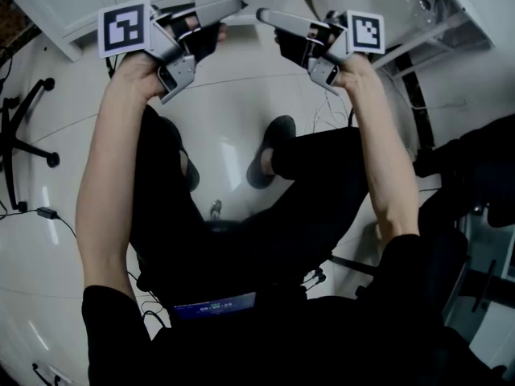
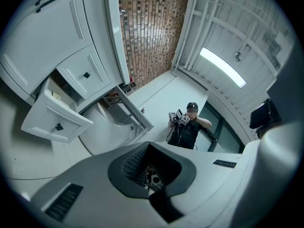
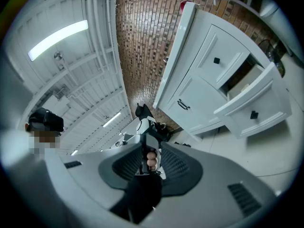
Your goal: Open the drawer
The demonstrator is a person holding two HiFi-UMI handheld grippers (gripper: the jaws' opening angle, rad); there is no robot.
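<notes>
- Left hand-held grey gripper (image 1: 235,6): released, its jaws a narrow slit apart with nothing between them, tips facing the other gripper's.
- White panelled drawer with a small black knob (image 2: 53,122): pulled partly out of the white cabinet (image 2: 42,37), up-left of this gripper's jaws and well apart from them.
- Right hand-held grey gripper (image 1: 264,14): jaws barely parted, empty; the drawer sits up-right of it.

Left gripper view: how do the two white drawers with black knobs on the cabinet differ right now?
The shut white panelled drawer sits flush in the white cabinet; the pulled-out white panelled drawer juts well out from it. The shut drawer hides its inside, while the pulled-out drawer shows a gap behind its front with something pale in it. Both have the same white framed front with one small black knob at the middle.
</notes>
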